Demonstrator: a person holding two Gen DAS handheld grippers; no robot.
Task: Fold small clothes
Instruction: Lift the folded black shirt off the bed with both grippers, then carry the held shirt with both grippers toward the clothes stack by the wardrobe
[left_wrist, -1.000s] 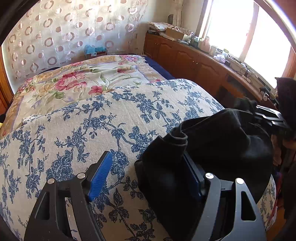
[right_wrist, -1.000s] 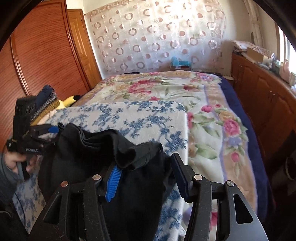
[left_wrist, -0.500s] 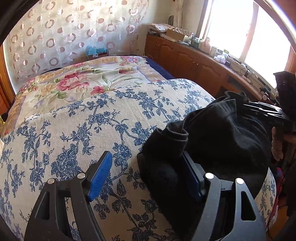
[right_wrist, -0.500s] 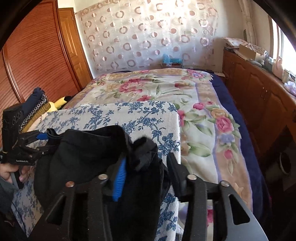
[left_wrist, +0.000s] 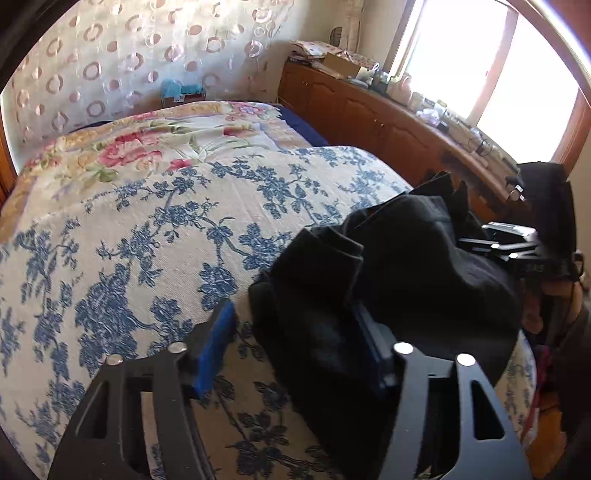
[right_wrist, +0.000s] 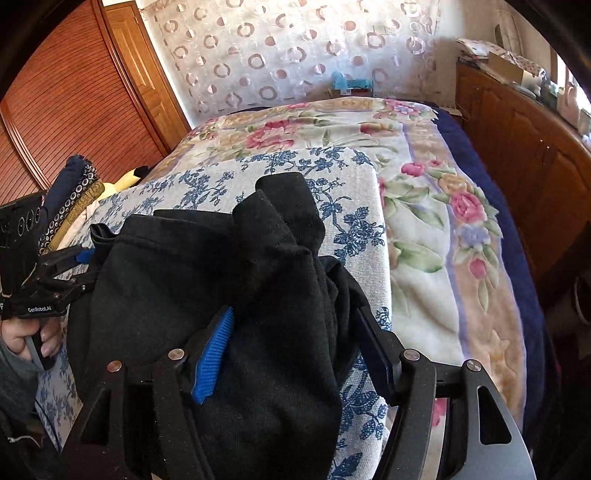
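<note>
A bed fills the room, spread with a cream woven blanket printed with blue flowers (left_wrist: 155, 236) that lies over a softer quilt with pink roses and green leaves (right_wrist: 417, 206); a dark blue sheet edge (right_wrist: 513, 236) shows along the quilt's far side. Behind the bed hangs a sheer curtain dotted with pale rings (right_wrist: 295, 55). A slatted reddish wooden wardrobe (right_wrist: 62, 110) stands at one side, and a low brown wooden cabinet (left_wrist: 369, 118) cluttered with small items runs under a bright window (left_wrist: 480, 62) at the other. A small pile of folded clothes (right_wrist: 74, 192) sits at the blanket's edge by the wardrobe. The crumpled black knit garment (right_wrist: 221, 273), soft and matte with a stitched hem, lies bunched on the blue-flowered blanket near its close corner, between the two tools. The left tool (left_wrist: 295, 350) has just been narrowing; its blue ribbed pad stands clear of the cloth over bare blanket, while the other pad sits against the garment's folded edge, so it is not pinching. The right tool (right_wrist: 295, 354) has just been spreading; a thick fold of the garment hangs between its fingers, the blue pad against the cloth, the dark pad beside it. A hand (right_wrist: 33, 339) holds the left tool's grip.
</note>
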